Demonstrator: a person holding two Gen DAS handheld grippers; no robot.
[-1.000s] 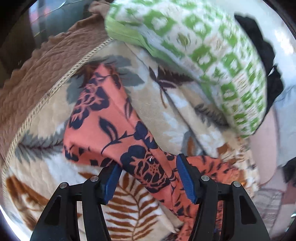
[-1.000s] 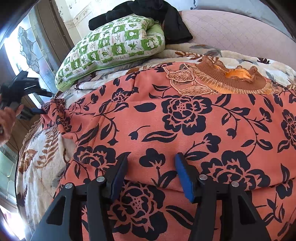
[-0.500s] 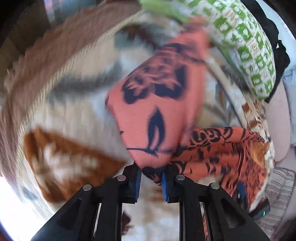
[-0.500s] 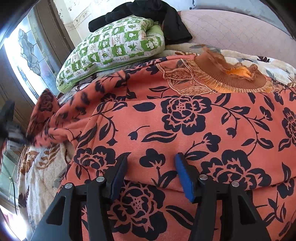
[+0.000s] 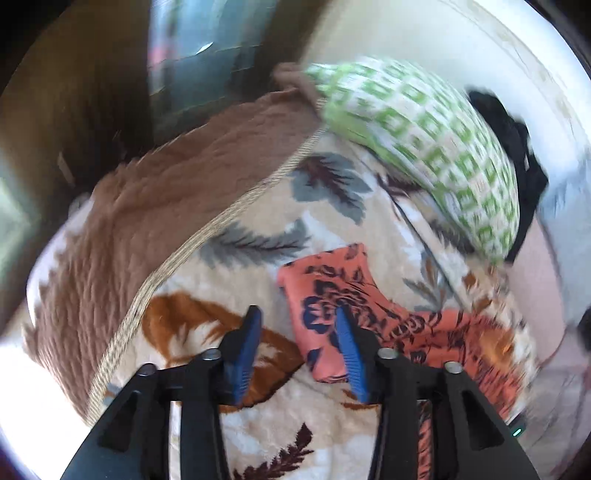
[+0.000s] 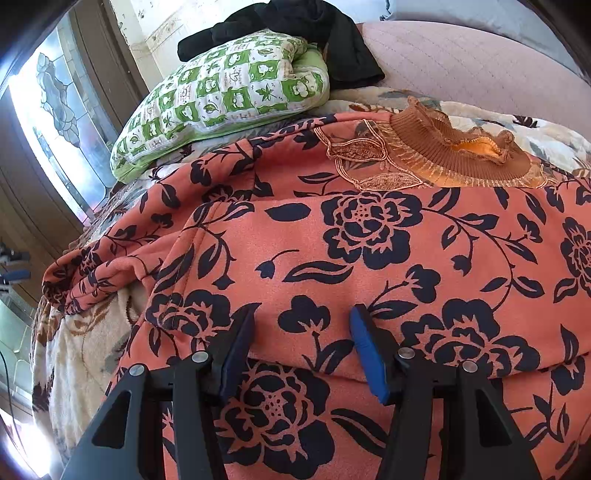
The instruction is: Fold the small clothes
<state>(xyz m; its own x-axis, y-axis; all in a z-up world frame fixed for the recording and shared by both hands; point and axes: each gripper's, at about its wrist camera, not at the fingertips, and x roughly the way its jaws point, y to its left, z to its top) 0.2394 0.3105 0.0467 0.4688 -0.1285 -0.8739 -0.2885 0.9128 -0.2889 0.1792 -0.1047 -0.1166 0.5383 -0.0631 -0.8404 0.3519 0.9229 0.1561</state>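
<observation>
Jaws on my left gripper (image 5: 298,334) are opening, nothing between them; sleeve (image 5: 325,295) lies folded on the blanket (image 5: 236,258). Right gripper (image 6: 301,328) jaws spread, w/ the coral floral top (image 6: 369,258) flat on the bed.

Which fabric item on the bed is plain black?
The black garment heaped behind the green-and-white checked pillow; the orange floral top and leaf-print blanket are patterned.

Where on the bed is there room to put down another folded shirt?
The leaf-print fleece blanket lies bare between its braided edge trim, the green-checked pillow and the orange floral garment's sleeve. It is crowded rightward: the garment covers the bed up to the pillow, which bears black clothes.
</observation>
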